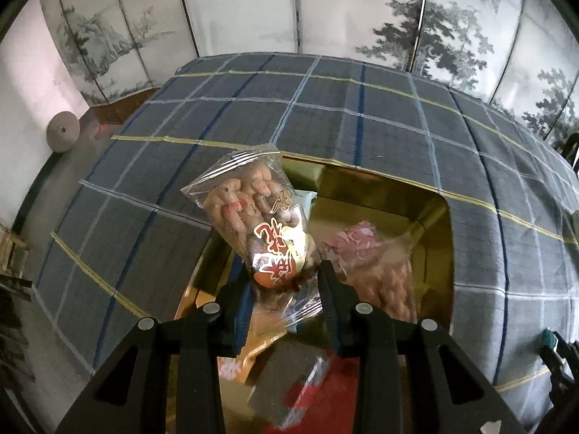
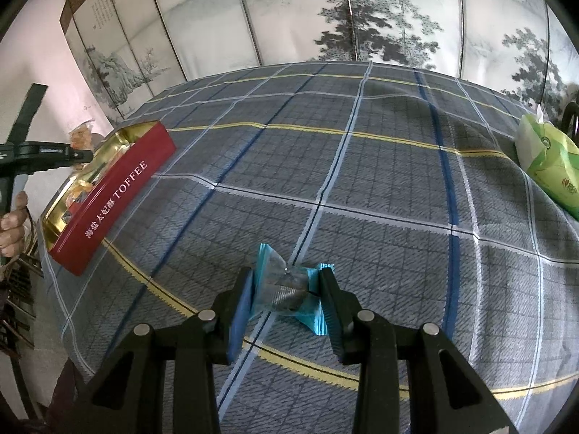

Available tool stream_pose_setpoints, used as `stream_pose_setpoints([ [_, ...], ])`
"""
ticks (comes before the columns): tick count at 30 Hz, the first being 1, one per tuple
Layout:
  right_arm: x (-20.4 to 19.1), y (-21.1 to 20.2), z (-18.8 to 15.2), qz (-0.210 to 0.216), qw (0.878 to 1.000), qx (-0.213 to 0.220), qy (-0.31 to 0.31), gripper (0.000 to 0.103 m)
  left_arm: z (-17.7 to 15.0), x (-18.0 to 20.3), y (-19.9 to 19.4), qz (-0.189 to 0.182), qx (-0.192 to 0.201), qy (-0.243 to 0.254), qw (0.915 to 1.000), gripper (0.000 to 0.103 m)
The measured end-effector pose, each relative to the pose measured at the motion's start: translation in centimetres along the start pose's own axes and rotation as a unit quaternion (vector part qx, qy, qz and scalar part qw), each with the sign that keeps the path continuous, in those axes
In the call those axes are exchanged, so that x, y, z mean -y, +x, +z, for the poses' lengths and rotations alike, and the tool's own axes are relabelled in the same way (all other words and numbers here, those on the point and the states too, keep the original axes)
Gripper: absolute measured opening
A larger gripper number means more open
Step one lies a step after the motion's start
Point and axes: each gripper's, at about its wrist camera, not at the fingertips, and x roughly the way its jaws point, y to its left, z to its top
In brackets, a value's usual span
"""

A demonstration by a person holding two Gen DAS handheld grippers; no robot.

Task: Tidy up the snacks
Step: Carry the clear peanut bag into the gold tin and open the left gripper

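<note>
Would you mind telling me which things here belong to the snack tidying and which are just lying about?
Part of the job:
- clear snack bag, held by the left gripper
- teal-wrapped candy, held by the right gripper
- red toffee tin
- pink snack packet in the tin

Just lying about:
- green tissue pack
- plaid tablecloth
- painted folding screen

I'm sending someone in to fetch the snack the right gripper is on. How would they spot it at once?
On the plaid-covered table, look at the near edge, well right of the red TOFFEE tin. There, between the fingers of the right gripper, lies a small wrapped candy. Its clear middle and teal twisted ends set it apart; nothing else lies on the cloth nearby.
</note>
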Motion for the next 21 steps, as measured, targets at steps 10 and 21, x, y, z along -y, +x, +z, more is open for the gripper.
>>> stream_pose_setpoints([
  [10,0.2,0.0,0.1,0.001,1.000,0.000,0.002,0.037,0.7,-0.5,1.7,-0.032,-0.022,-0.003,0.9992,0.030],
  [21,0.3,0.1,0.2,0.002,1.000,0.000,0.003,0.037,0.9,-1.1,-0.9,-0.020,0.014,-0.016,0.9996,0.077],
])
